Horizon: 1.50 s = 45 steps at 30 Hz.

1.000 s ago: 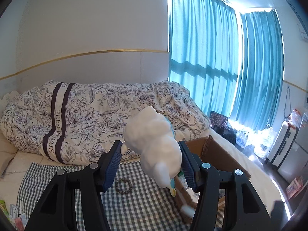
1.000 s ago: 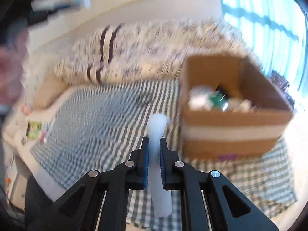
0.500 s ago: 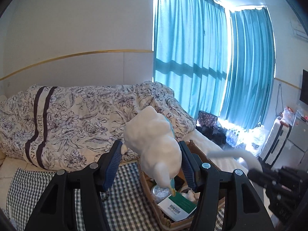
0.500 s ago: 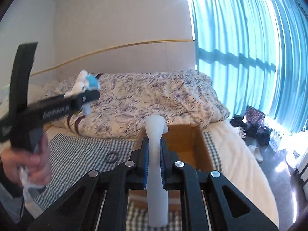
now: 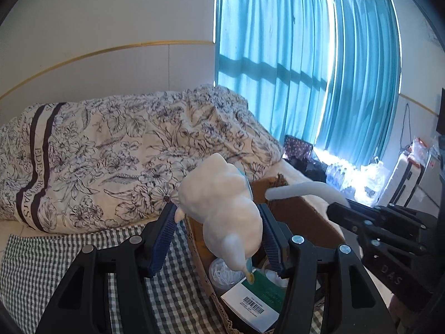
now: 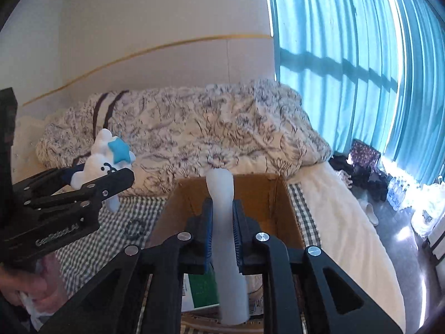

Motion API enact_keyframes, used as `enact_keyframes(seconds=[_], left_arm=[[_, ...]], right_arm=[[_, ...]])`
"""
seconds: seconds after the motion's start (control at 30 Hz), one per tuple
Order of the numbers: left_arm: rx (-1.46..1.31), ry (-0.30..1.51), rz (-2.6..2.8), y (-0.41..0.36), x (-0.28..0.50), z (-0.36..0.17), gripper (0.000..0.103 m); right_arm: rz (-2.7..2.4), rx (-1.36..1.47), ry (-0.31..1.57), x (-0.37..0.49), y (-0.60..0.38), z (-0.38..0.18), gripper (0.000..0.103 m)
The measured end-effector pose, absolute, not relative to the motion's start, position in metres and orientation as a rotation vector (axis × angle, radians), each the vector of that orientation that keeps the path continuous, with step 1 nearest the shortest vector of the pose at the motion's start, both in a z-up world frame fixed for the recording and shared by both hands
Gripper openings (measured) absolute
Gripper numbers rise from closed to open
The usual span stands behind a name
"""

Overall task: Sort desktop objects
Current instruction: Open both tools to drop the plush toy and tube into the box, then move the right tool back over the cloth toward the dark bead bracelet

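My left gripper (image 5: 217, 239) is shut on a white plush toy (image 5: 222, 211) with a blue star, held above the left edge of an open cardboard box (image 5: 300, 208). In the right wrist view the same plush toy (image 6: 108, 156) shows between the left gripper's fingers at the left. My right gripper (image 6: 222, 222) is shut on a long pale curved stick (image 6: 222, 222), held over the box (image 6: 230, 194). That stick (image 5: 303, 190) reaches in from the right in the left wrist view. A green and white carton (image 5: 256, 297) and a clear round lid (image 5: 222, 272) lie in the box.
The box stands on a green checked cloth (image 5: 41, 256) on a bed. A floral duvet (image 5: 125, 150) is piled behind it. A dark bead bracelet (image 6: 135, 226) lies on the cloth left of the box. Teal curtains (image 5: 306, 69) and bags on the floor (image 6: 370, 172) are at the right.
Both grippers have moved in over the box. The box contents now lie right under the plush toy, and the stick has come further in from the right.
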State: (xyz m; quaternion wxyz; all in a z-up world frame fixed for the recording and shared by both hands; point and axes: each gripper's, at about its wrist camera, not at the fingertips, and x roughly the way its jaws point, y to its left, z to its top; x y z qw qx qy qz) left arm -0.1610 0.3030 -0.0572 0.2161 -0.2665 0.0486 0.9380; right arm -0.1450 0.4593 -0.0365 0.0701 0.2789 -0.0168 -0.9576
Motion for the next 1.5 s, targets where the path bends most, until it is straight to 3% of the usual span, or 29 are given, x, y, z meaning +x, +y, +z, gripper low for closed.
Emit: enact_keyframes(seconds=[0.43, 0.5, 0.57, 0.63, 0.83, 0.93, 1.2, 1.27, 1.33, 1.5], left_arm=[[-0.975, 0.208, 2.431, 0.345, -0.205, -0.135, 0.06], [-1.021, 0.222, 2.403, 0.349, -0.209, -0.144, 0.062], [-1.041, 0.227, 2.402, 0.349, -0.21, -0.15, 0.069], [-1.033, 0.212, 2.406, 0.346, -0.208, -0.149, 0.075], [-0.966, 0.206, 2.47, 0.332, -0.198, -0.124, 0.075], [-0.929, 0.195, 2.515, 0.316, -0.192, -0.106, 0.075], [-0.808, 0.178, 2.653, 0.254, -0.158, -0.054, 0.08], [-0.786, 0.173, 2.686, 0.236, -0.148, -0.044, 0.092], [-0.744, 0.16, 2.726, 0.215, -0.136, -0.033, 0.098], [-0.685, 0.119, 2.795, 0.172, -0.113, -0.009, 0.103]], right_arm=[[-2.854, 1.048, -0.132, -0.183, 0.475, -0.103, 0.022], [-2.877, 1.016, -0.14, -0.182, 0.477, -0.102, 0.03], [-2.91, 0.967, -0.144, -0.177, 0.479, -0.098, 0.051], [-2.934, 0.91, -0.164, -0.171, 0.481, -0.092, 0.066], [-2.984, 0.769, -0.198, -0.154, 0.48, -0.066, 0.07], [-3.007, 0.7, -0.198, -0.138, 0.474, -0.049, 0.081], [-3.029, 0.564, -0.174, -0.1, 0.448, -0.003, 0.094], [-3.039, 0.519, -0.16, -0.089, 0.437, 0.008, 0.098], [-3.041, 0.487, -0.158, -0.08, 0.422, 0.019, 0.102], [-3.018, 0.496, -0.148, -0.07, 0.391, 0.031, 0.103]])
